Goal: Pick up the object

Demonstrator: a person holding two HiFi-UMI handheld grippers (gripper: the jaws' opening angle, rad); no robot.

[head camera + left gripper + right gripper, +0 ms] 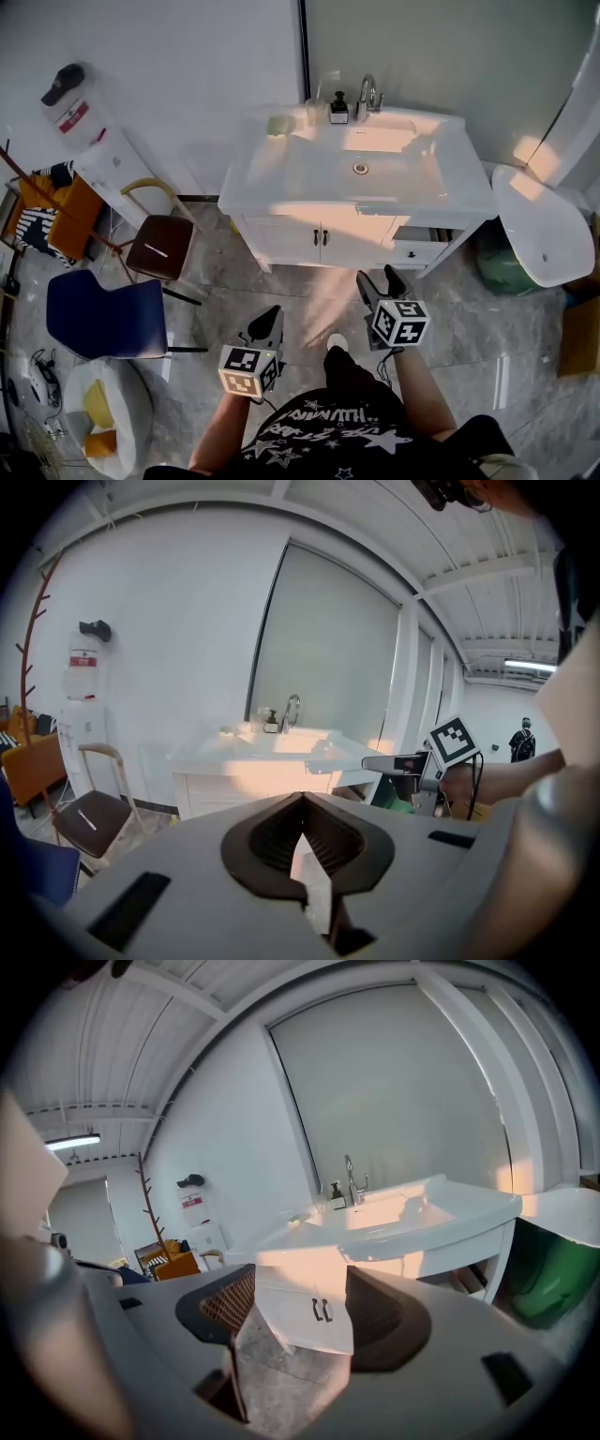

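A white sink cabinet (281,180) stands ahead of me, with a faucet (367,94), a dark soap bottle (338,109) and a small pale green thing (279,124) at the back of its top. Both grippers hang in the air over the floor, short of the cabinet. My left gripper (270,319) is shut, its pads meeting at the tip (302,799) with nothing held. My right gripper (377,275) points at the cabinet doors and stands open (300,1288), nothing between its fingers. The left gripper view also shows the right gripper (398,764) off to the right.
A brown stool (161,247) and a blue chair (105,314) stand at the left, with a white tub (103,412) nearer me. A green bin (506,267) and a white oval panel (542,225) sit right of the cabinet. A cardboard box (579,337) is at the far right.
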